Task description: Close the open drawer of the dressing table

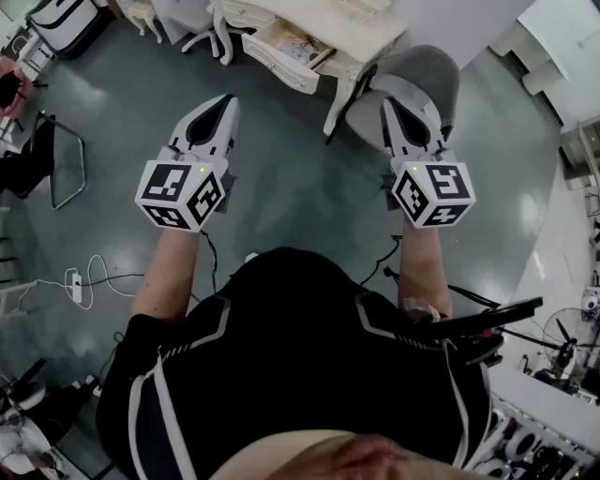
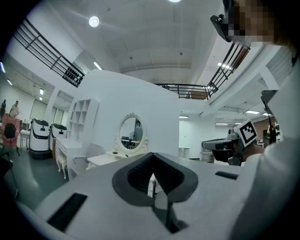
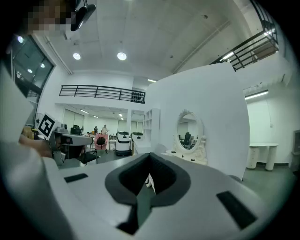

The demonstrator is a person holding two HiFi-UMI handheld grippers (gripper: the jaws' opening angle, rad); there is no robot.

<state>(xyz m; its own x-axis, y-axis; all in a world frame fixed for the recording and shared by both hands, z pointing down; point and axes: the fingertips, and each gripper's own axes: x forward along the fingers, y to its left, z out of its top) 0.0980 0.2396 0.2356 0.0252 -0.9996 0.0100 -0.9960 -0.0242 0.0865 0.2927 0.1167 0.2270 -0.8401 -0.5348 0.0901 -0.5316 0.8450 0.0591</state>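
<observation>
The top edge cuts off the table. Its drawer's contents are too small to tell. The right gripper hides part of the chair.

A: Status on your grippers?
B: Your left gripper and right gripper are both out in front of you, side by side and well apart, tips pointing forward. Jaws are together on each, with nothing between them.
A: Arms?
B: Your left forearm and right forearm are bare and reach forward from your torso.
</observation>
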